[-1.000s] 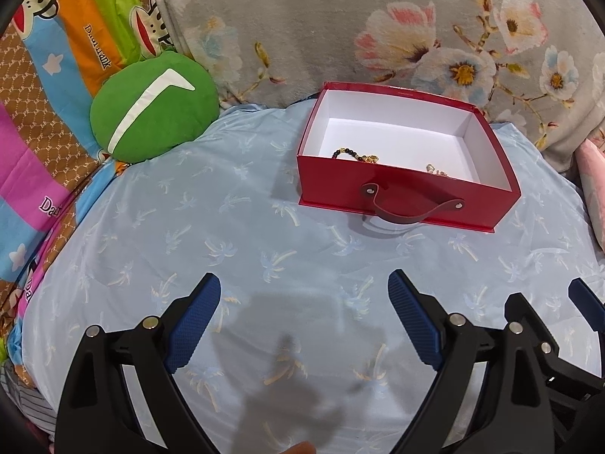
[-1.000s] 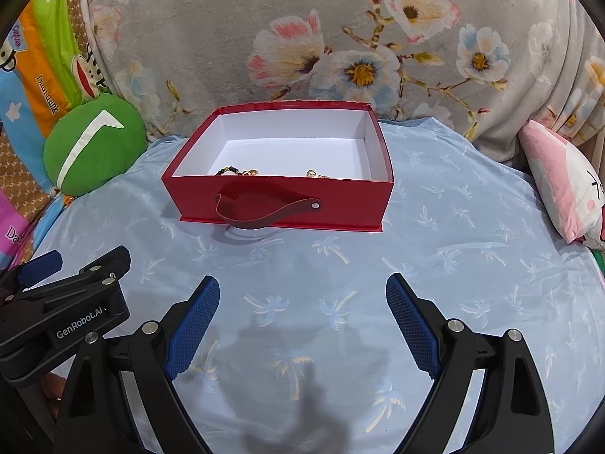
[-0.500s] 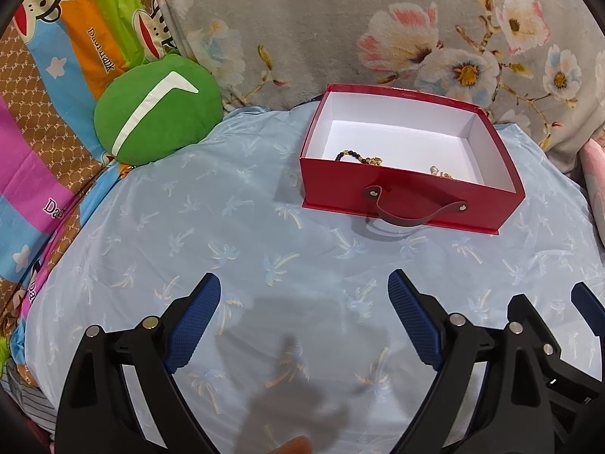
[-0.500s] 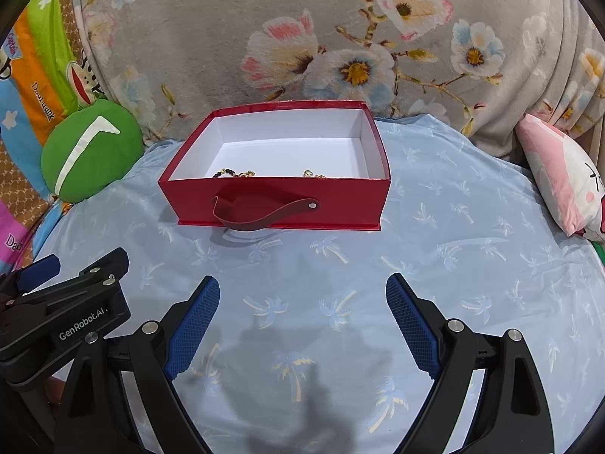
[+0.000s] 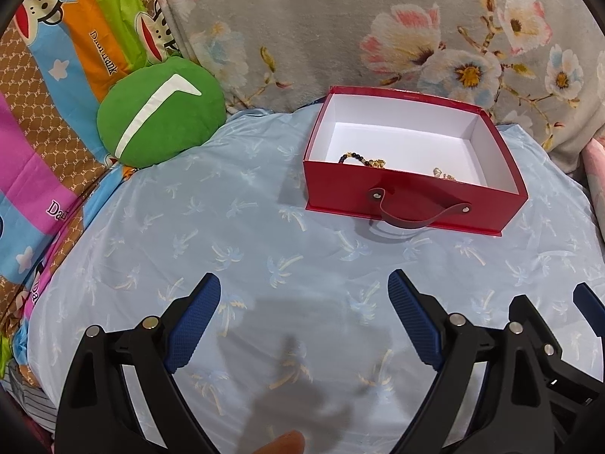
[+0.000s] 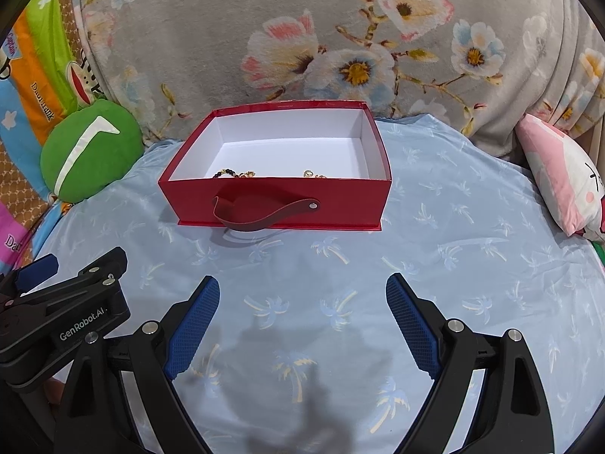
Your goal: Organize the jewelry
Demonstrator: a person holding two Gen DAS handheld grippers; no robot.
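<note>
Left gripper [image 5: 304, 295] sits at the bottom of the left-wrist frame, jaws spread wide, nothing between the blue pads; only the pale blue palm-print sheet [image 5: 234, 234] shows in the gap. Right gripper [image 6: 302, 295] reads the same in the right-wrist frame: jaws wide apart, empty, over bare sheet. The two tools lie side by side, each showing at the lower edge of the other's view.

Task items: the red box [image 6: 276, 204] sits centre frame on the sheet, lidless, white inside, dark strap handle on its near wall. A dark beaded bracelet [image 5: 359, 158] lies on the box floor against the near wall, left of centre; a small gold piece [image 5: 442, 174] lies to its right — ring or chain, too small to tell. Both are half hidden behind the near wall. No jewelry is visible on the sheet outside the box.

Risks, as judged:
- The pieces hug the near wall, so a reach over it may catch the rim and tip or slide the light box on soft bedding.
- Small, thin items on a smooth floor — the broad pads may close beside or over them and miss.
- The sheet gives under pressure; the box could tilt and the pieces slide.
- Grippers close together; a simultaneous reach risks collision.
</note>
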